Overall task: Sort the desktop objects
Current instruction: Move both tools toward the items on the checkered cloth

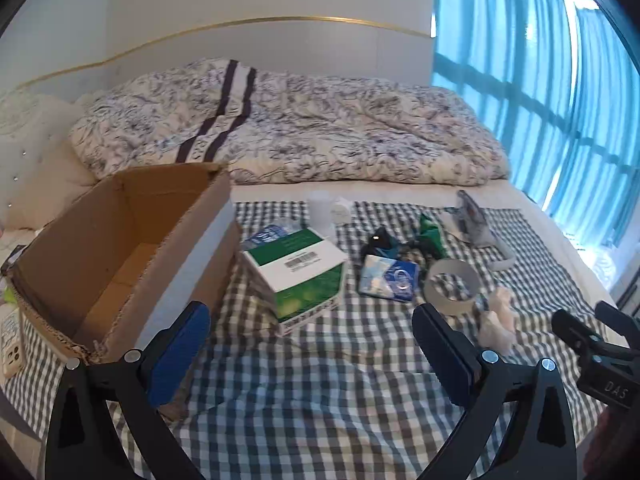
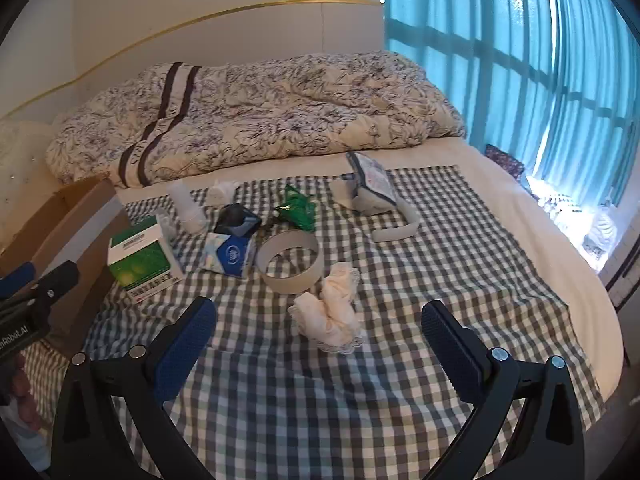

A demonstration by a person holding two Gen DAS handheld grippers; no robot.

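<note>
- Your left tool (image 1: 310, 344) hangs over the bed's near edge, fingers wide apart and empty.
- Your right tool (image 2: 318, 342) is likewise spread, empty.
- The cardboard box (image 1: 120, 256) sits at the checked cloth's (image 1: 320, 400) left edge; the green carton (image 1: 298, 276) stands just beside it.

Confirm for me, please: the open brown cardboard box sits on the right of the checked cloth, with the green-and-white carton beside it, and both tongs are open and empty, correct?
Not quite: the open brown cardboard box sits on the left of the checked cloth, as the left wrist view shows. The green-and-white carton is beside it, and both the left tongs and right tongs are open and empty.
</note>
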